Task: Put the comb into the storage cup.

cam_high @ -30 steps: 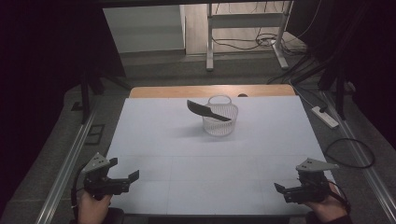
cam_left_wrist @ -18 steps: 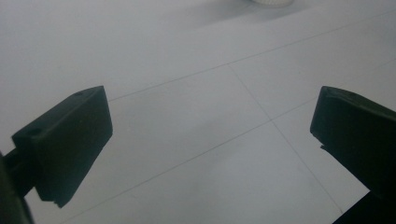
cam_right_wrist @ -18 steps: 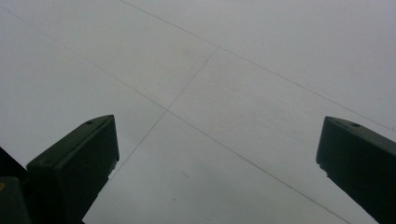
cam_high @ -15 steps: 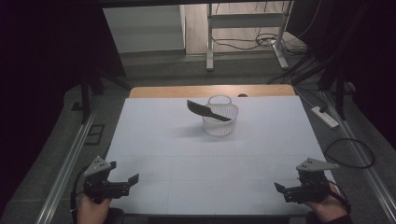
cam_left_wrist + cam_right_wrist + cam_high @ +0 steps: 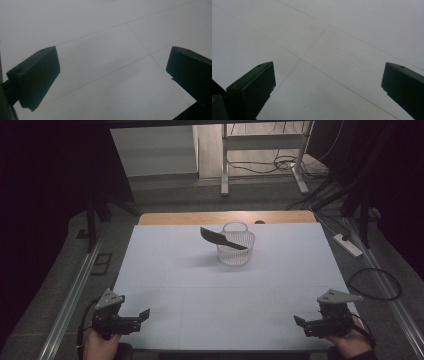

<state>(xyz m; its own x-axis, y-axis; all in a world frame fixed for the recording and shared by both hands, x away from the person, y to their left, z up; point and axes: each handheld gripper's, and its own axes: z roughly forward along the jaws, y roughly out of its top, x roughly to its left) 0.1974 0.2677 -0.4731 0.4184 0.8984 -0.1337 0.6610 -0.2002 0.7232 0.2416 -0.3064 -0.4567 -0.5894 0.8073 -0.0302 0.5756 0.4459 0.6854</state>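
Both claws are spread wide and hold nothing: the left claw (image 5: 145, 313) and right claw (image 5: 299, 321) hover over the white counter (image 5: 225, 285), well apart from the wire basket (image 5: 236, 245).

no readable text, label or number appears anywhere.

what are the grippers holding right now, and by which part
Nothing. The left gripper and right gripper are both open over bare table; the spatula sits in the basket.
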